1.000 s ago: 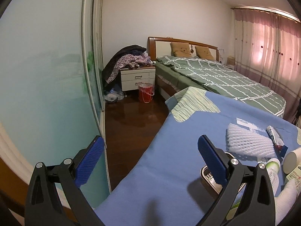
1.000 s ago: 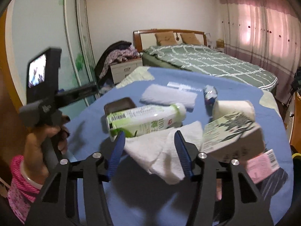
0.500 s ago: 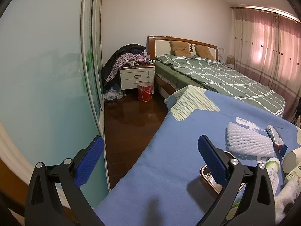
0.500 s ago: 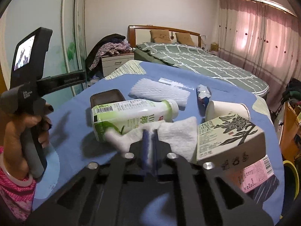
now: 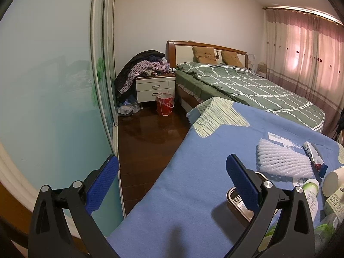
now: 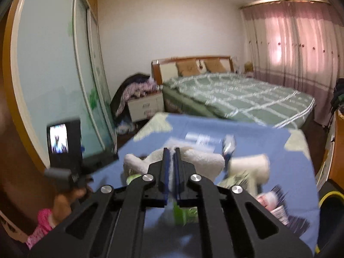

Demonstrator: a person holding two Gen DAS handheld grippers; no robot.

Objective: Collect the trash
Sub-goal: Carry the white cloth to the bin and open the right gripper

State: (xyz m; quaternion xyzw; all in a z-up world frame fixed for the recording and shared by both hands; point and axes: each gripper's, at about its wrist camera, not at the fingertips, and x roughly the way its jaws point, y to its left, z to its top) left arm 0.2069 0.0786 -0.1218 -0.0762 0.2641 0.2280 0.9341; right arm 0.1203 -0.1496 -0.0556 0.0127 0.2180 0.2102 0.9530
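1. Big change: a second ago the right gripper (image 6: pixel 171 150) had its jaws spread around the crumpled tissue (image 6: pixel 200 158). Now they're clamped on it, and the wad bulges out on both sides of the blue pads.
2. The right wrist view has gone blurry and the stuff on the counter (image 5: pixel 193 185) sits lower in the frame than it did half a second ago. My read is the tissue is being lifted off the blue cloth, not just pinched. So piece one of the trash looks picked up, and what's left is carrying it to a bin.
3. There's a yellow-rimmed bin (image 6: pixel 331 200) just off the counter's right edge. That looks like the likely drop spot, though I'm guessing.
4. Plenty left on the right half of the counter: a bottle (image 5: pixel 310 195), a paper cup (image 5: pixel 332 180), a foam net (image 5: pixel 283 164), a small tube (image 5: pixel 310 153) and a carton (image 5: pixel 334 204) at the right edge.
5. The left gripper (image 5: pixel 169 186) hasn't budged. Its jaws are wide open and holding nothing, hovering over the counter's near left corner, with a metal tray (image 5: pixel 234 197) right behind its right pad.
6. The right gripper points toward the counter's far edge, roughly level.
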